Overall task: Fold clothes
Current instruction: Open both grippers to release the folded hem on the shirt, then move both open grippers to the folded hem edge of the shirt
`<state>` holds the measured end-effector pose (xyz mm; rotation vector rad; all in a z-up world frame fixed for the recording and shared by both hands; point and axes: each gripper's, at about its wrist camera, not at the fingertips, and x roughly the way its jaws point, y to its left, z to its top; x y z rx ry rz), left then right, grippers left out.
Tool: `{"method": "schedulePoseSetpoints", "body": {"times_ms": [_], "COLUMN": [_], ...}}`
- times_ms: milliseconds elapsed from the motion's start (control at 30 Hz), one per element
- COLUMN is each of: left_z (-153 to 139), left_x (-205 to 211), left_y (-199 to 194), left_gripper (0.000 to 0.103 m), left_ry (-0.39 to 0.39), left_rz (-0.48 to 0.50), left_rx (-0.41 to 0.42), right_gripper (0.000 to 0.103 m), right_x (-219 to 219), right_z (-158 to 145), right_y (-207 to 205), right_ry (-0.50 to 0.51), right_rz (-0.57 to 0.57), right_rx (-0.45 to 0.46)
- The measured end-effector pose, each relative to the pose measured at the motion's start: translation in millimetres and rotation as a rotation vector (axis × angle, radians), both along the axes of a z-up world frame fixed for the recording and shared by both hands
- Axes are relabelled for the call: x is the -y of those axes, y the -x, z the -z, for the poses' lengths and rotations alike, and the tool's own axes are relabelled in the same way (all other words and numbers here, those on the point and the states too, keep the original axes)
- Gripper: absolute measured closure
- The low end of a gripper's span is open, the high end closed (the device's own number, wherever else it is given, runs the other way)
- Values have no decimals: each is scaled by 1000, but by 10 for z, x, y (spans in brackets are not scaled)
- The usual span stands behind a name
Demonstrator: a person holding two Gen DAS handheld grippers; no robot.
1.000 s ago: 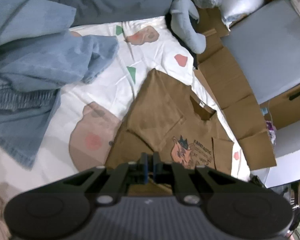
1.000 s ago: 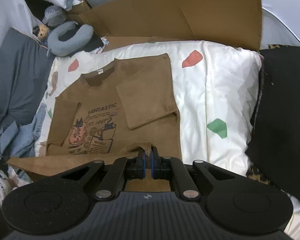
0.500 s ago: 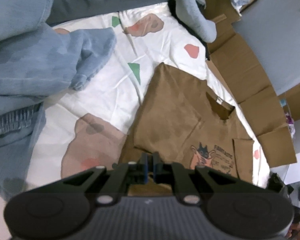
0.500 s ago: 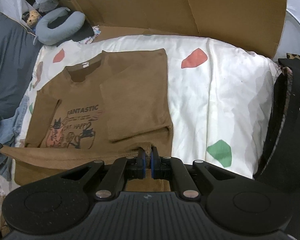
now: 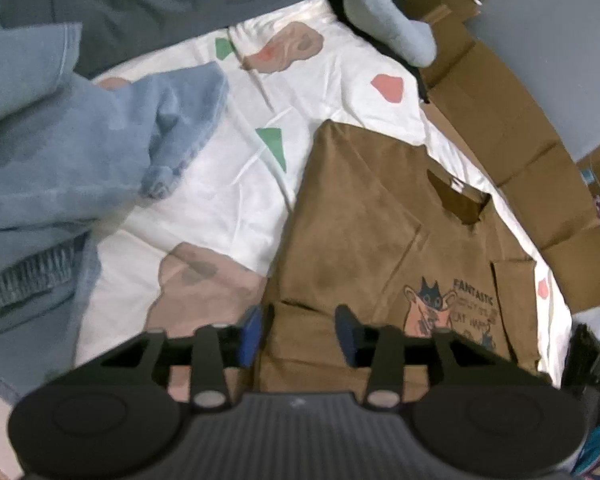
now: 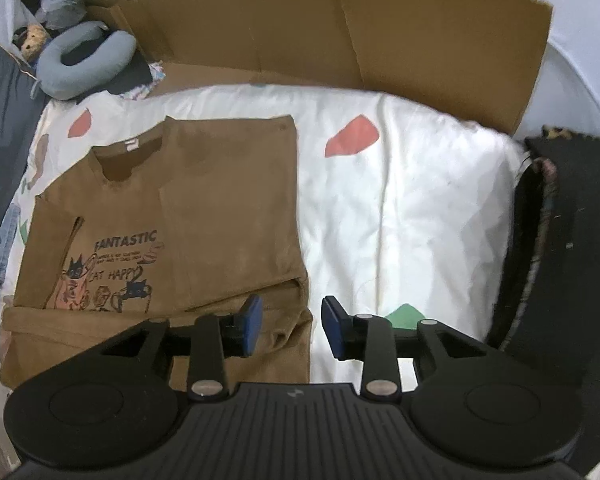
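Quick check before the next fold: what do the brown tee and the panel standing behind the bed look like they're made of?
Brown tee: looks like soft matte knit, probably cotton jersey; it creases softly, lies limp and carries a flat printed cat graphic. Panel: corrugated cardboard, plain tan and unglossed, with straight fold lines and a rough cut top edge.

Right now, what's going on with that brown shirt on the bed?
A person with a gripper in each hand is folding the brown T-shirt on the white bedspread. Both side panels and the sleeves are folded in, and the bottom hem has been turned up over the print. The left gripper and right gripper are both opening at the hem's two corners, fingers clear of the cloth. A pile of blue jeans waits beside it.
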<state>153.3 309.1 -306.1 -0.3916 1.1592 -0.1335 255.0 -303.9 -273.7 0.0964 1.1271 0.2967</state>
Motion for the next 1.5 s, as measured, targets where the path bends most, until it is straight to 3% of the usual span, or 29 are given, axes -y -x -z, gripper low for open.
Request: {"method": "schedulePoseSetpoints", "body": {"times_ms": [33,167,233,333,533,633,833,1033,1267,1433,1500], "left_z": [-52,-243,-323,-406,-436,-422,-81,385,701,893,976], "left_x": [3,86,126,168,131,170,241,354,460,415,416], "left_y": [29,149,212,298,331,300,222,202,141,91,97], "left_gripper": [48,45,43,39,38,36,36,37,37,36,36], "left_ry": [-6,-59,-81,-104,-146,-183,-217,-269,-313,-262,-286], "left_rz": [12,95,138,196,147,171,199,270,295,284,305], "left_rx": [4,-4,-6,14,9,20,1,4,58,35,44], "right_gripper": [62,57,47,46,46,46,46,46,46,46,45], "right_x": [18,55,55,55,16,-11,-34,-148,-228,-241,-240], "right_z": [-65,-286,-350,-427,-207,-58,309,644,936,1073,1103], "right_y": [37,206,284,399,538,531,481,389,254,287,298], "right_ry": [4,21,26,36,41,69,59,104,109,163,182], "right_rz": [-5,-38,-54,-72,-92,-118,-95,-146,-150,-181,-213], "right_rx": [1,16,26,38,29,22,11,22,62,109,123]}}
